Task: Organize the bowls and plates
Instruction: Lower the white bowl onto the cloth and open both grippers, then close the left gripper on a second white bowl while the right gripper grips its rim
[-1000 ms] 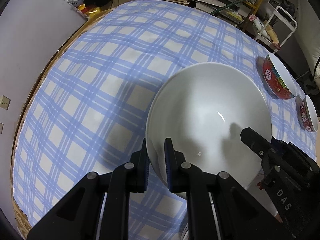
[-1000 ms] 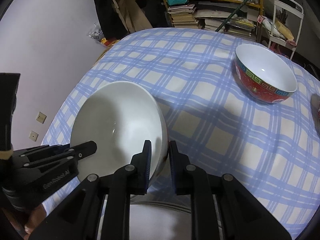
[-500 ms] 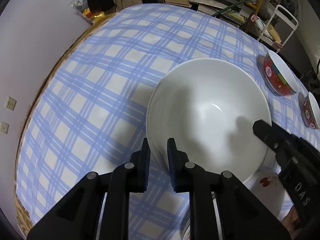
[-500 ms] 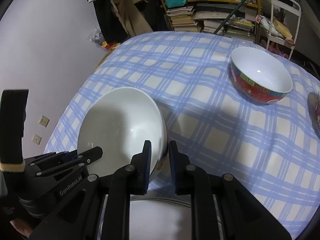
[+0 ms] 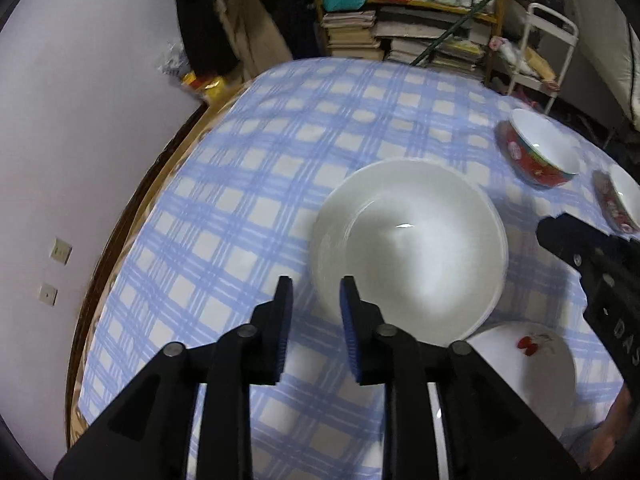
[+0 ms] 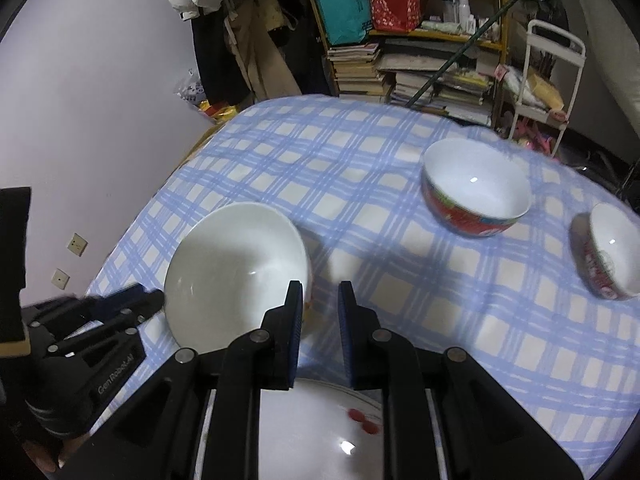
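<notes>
A large white bowl [image 5: 408,252] sits on the blue checked tablecloth [image 5: 280,140]; it also shows in the right wrist view [image 6: 236,268]. My left gripper [image 5: 316,300] is open and empty, just left of the bowl's near rim. My right gripper [image 6: 320,300] is open and empty, just right of the bowl's rim. A white plate with a red cherry print [image 5: 532,364] lies near me, under the right gripper [image 6: 320,432]. A large red-patterned bowl [image 6: 476,188] and a small red-patterned bowl [image 6: 608,252] stand further right.
The round table's wooden edge [image 5: 132,216] curves along the left by a pale wall. Behind the table are stacked books [image 6: 360,68], hanging clothes [image 6: 240,32] and a white metal trolley [image 6: 544,72].
Both grippers have let go of the white bowl's rim and opened. They have pulled back and up, so the bowl now rests on the cloth and looks smaller.
</notes>
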The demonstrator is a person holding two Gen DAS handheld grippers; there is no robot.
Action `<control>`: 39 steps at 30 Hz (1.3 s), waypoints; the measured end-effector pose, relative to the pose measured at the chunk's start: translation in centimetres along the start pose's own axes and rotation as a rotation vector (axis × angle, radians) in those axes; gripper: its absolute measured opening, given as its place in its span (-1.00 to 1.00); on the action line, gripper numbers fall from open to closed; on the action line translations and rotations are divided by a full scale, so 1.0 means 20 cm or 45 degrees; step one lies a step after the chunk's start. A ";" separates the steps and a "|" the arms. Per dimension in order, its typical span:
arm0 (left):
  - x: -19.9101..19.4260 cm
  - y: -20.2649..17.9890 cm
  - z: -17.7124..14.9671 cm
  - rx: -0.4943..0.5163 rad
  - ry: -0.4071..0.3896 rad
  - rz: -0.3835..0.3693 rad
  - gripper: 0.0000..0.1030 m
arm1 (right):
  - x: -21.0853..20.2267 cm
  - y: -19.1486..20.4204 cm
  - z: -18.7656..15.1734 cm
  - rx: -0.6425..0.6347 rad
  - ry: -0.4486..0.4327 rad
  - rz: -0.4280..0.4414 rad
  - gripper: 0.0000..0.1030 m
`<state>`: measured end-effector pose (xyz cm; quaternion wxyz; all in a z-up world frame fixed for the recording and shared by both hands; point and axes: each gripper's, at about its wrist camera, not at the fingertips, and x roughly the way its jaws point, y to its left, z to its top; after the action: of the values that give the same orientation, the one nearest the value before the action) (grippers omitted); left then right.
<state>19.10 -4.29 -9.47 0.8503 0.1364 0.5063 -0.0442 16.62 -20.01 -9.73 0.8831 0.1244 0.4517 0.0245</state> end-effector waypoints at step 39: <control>0.07 -0.54 0.70 0.080 -0.068 -0.241 0.63 | 0.00 -0.82 0.47 0.228 -0.085 -0.207 0.90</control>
<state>29.37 -18.45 -6.38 0.8508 0.1133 0.4925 -0.1439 23.16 -37.77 -8.45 0.8820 0.1664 0.4312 -0.0917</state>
